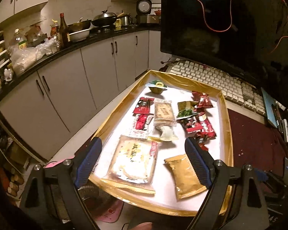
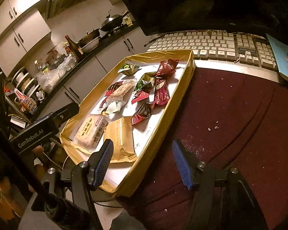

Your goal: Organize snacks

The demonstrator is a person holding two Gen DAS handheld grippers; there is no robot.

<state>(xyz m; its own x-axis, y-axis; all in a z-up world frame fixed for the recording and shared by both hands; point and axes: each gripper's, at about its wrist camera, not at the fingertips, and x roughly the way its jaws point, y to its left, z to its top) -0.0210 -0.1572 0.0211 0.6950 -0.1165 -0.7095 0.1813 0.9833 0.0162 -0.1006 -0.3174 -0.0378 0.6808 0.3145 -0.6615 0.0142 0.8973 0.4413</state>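
Note:
A shallow gold-rimmed tray (image 1: pixel 225 115) (image 2: pixel 184 78) with a white floor holds several snack packets. Nearest lie a large clear pack of pale pastry (image 1: pixel 133 159) (image 2: pixel 91 131) and a tan pouch (image 1: pixel 185 175) (image 2: pixel 120 136). Beyond are a cracker pack (image 1: pixel 164 114), red packets (image 1: pixel 200 126) (image 2: pixel 161 94), green packets (image 1: pixel 185 109) and a small green cup (image 1: pixel 156 87) (image 2: pixel 128 69). My left gripper (image 1: pixel 144 149) is open above the tray's near end, empty. My right gripper (image 2: pixel 142 149) is open over the tray's near right rim, empty.
A keyboard (image 1: pixel 211 76) (image 2: pixel 211 44) and a dark monitor (image 1: pixel 230 19) stand behind the tray. A maroon mat (image 2: pixel 230 124) lies to its right, a blue book (image 2: pixel 284 61) beyond. Kitchen cabinets (image 1: pixel 67 88) and a cluttered counter are left.

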